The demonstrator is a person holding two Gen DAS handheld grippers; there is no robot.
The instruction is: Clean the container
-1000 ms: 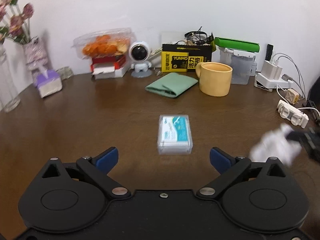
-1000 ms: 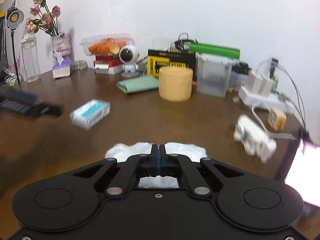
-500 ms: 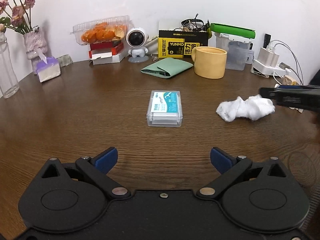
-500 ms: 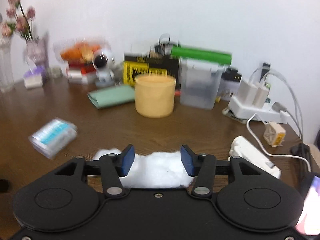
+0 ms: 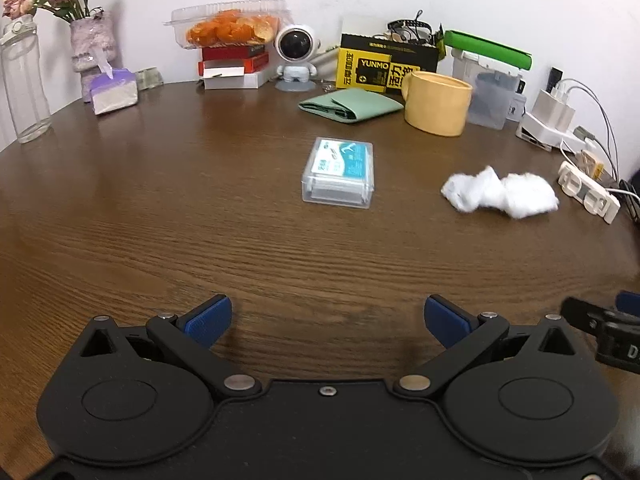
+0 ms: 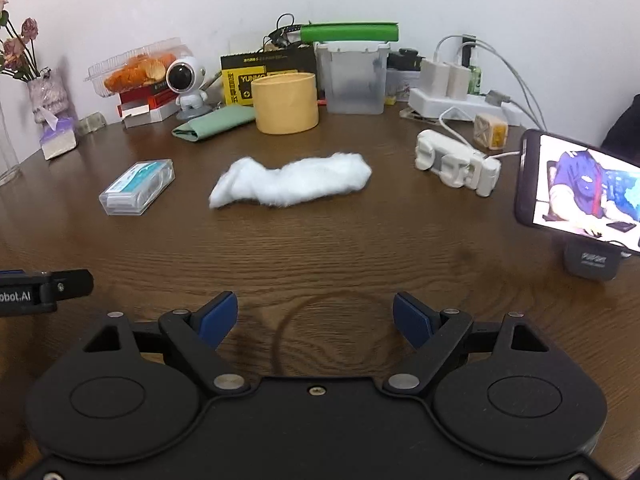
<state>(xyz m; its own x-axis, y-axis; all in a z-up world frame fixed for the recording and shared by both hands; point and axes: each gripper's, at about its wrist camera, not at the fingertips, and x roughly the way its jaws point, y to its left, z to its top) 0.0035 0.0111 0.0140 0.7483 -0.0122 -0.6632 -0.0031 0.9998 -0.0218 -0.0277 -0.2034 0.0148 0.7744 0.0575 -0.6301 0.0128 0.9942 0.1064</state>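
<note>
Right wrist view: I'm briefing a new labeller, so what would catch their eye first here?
Probably the white fluffy cloth, lying loose mid-table ahead of the right gripper, whose jaws are opening with nothing between them. Left of it sits the small clear plastic container with a teal label. At the far right edge a phone glows on its stand.

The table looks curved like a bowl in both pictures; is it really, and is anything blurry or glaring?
Lens distortion, in both views: the wooden table bends toward the edges and the corners go dark. Left wrist view: sharp, with a soft sheen on the wood. Right wrist view: the white cloth is slightly soft, and the phone screen glows brightest.
</note>
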